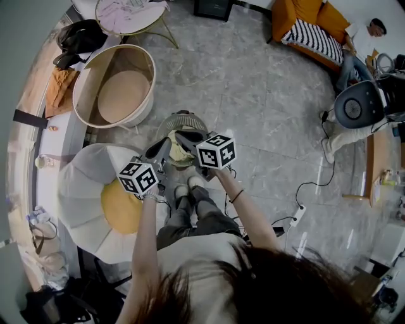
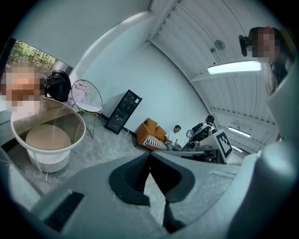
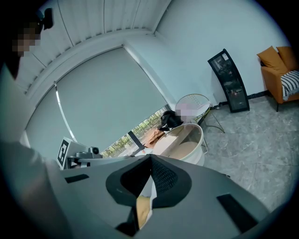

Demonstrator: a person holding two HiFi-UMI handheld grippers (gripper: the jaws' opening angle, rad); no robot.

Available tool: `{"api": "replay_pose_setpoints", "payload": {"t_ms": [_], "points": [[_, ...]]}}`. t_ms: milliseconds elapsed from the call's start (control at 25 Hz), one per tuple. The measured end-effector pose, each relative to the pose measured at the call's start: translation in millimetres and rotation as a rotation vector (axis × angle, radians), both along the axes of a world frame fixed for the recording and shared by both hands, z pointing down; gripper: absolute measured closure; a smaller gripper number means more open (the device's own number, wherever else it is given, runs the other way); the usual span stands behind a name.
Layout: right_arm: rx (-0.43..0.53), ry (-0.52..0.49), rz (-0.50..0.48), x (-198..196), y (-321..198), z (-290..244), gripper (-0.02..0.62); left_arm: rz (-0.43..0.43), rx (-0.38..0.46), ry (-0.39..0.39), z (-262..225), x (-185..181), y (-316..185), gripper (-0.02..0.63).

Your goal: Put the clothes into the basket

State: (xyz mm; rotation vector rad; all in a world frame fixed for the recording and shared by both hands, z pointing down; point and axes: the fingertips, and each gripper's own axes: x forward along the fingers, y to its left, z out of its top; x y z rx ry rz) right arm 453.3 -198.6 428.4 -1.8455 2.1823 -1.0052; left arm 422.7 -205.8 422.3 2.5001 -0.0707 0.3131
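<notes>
A small round grey basket [image 1: 183, 118] stands on the floor just ahead of the person's feet, with yellowish and white clothes [image 1: 179, 154] in it. Both grippers hang over it, side by side. My left gripper [image 1: 159, 149] is over the basket's left rim. In the left gripper view its jaws [image 2: 149, 155] meet at the tips with nothing between them. My right gripper [image 1: 185, 135] is over the basket's middle, its jaws [image 3: 150, 157] also closed tip to tip. Through the gap behind those tips, yellow and white cloth [image 3: 144, 207] shows below.
A big round white tub chair [image 1: 117, 88] stands beyond the basket to the left, and a white petal-shaped chair with a yellow cushion [image 1: 95, 202] sits close on the left. A wire chair [image 1: 130, 16], an orange sofa [image 1: 310, 25], a seated person [image 1: 354, 107] and a floor cable [image 1: 297, 215] are farther off.
</notes>
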Motion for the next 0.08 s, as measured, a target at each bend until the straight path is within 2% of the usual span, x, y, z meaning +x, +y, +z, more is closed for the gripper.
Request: {"api": "replay_pose_setpoints", "payload": {"t_ms": [80], "points": [[0.000,-0.004,0.002,-0.6,1.0,0.4,0.586,-0.002,-0.001,-0.001,0.9,-1.1,0.2,0.595]]}}
